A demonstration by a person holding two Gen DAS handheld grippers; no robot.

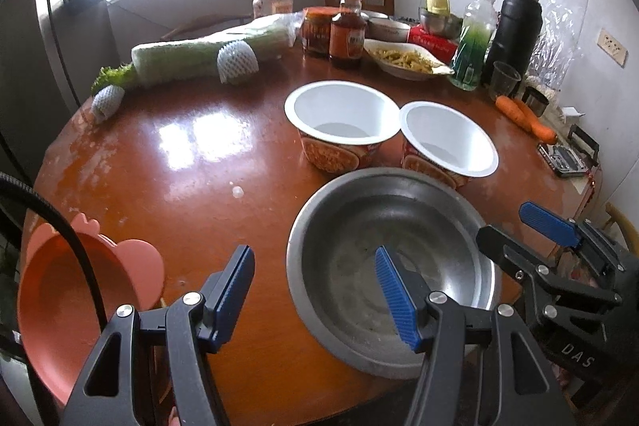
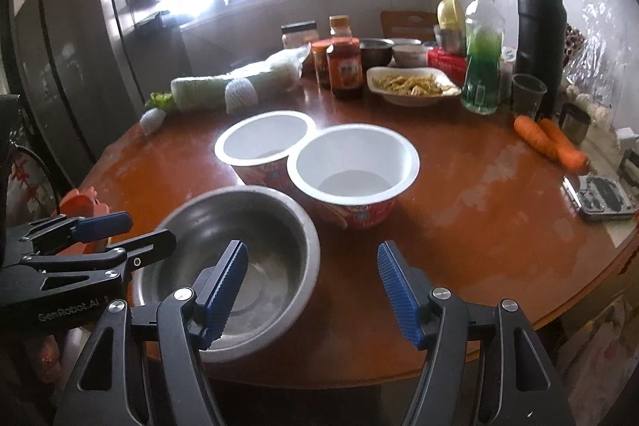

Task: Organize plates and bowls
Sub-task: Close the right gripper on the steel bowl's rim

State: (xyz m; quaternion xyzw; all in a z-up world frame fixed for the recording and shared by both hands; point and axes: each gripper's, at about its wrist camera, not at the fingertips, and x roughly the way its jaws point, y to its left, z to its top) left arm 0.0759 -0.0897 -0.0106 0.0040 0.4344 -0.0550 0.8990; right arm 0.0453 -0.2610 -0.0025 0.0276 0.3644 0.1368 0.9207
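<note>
A steel bowl (image 1: 359,218) (image 2: 223,218) sits empty on the round brown table near its front edge. My left gripper (image 1: 315,294) is open and straddles the bowl's near left rim, one finger over the inside and one outside; it also shows at the left of the right wrist view (image 2: 131,232). My right gripper (image 2: 313,290) is open astride the right rim, and appears at the right of the left wrist view (image 1: 523,230). Neither pad touches the bowl. Two empty white-lined noodle cups (image 1: 343,122) (image 1: 447,142) stand side by side just behind it. A pink bowl (image 1: 72,290) lies tilted at the left edge.
Along the back of the table (image 1: 179,154) stand a white dish of food (image 1: 403,60), a sauce bottle (image 1: 347,34), a jar, a green bottle (image 1: 473,46) and a black flask (image 1: 517,26). Wrapped cabbage (image 1: 207,54) lies back left, carrots (image 1: 523,116) at the right.
</note>
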